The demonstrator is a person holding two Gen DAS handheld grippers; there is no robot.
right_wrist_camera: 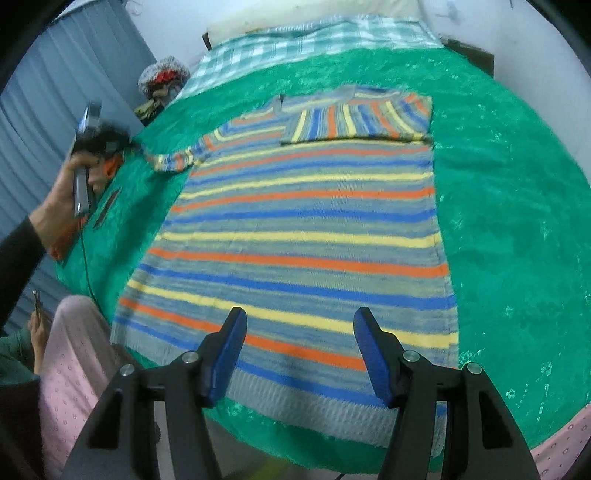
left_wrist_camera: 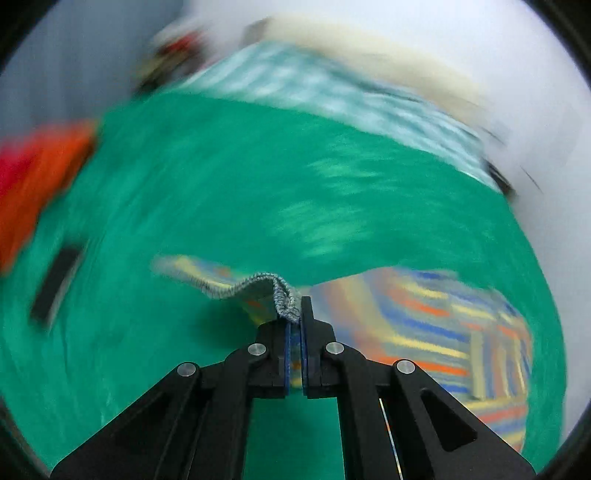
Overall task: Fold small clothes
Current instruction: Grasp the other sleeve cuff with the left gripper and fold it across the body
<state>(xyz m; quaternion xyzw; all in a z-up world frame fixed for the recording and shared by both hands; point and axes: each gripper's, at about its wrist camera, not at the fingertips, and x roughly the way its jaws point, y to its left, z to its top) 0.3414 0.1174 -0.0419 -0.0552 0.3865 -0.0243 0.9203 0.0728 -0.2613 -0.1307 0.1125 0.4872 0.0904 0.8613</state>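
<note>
A knitted sweater [right_wrist_camera: 306, 236] with blue, yellow and orange stripes lies flat on a green blanket [right_wrist_camera: 509, 206]. One sleeve [right_wrist_camera: 354, 122] is folded across its chest. The other sleeve [right_wrist_camera: 173, 160] stretches out to the left. My left gripper [left_wrist_camera: 294, 314] is shut on that sleeve's grey ribbed cuff [left_wrist_camera: 255, 286] and holds it just above the blanket [left_wrist_camera: 229, 177]; the sweater's body [left_wrist_camera: 443, 332] lies to its right. A hand [right_wrist_camera: 55, 206] at the far left holds the left gripper's handle. My right gripper [right_wrist_camera: 299, 321] hangs open over the hem [right_wrist_camera: 295, 402], with nothing between its fingers.
A checked cloth [right_wrist_camera: 295, 44] and a pale pillow [right_wrist_camera: 314, 11] lie at the far end of the bed. A dark flat object [right_wrist_camera: 107, 206] and an orange item [left_wrist_camera: 37, 177] sit near the left edge. A person's pink trouser leg [right_wrist_camera: 74, 354] is at lower left, with grey curtains [right_wrist_camera: 44, 92] behind.
</note>
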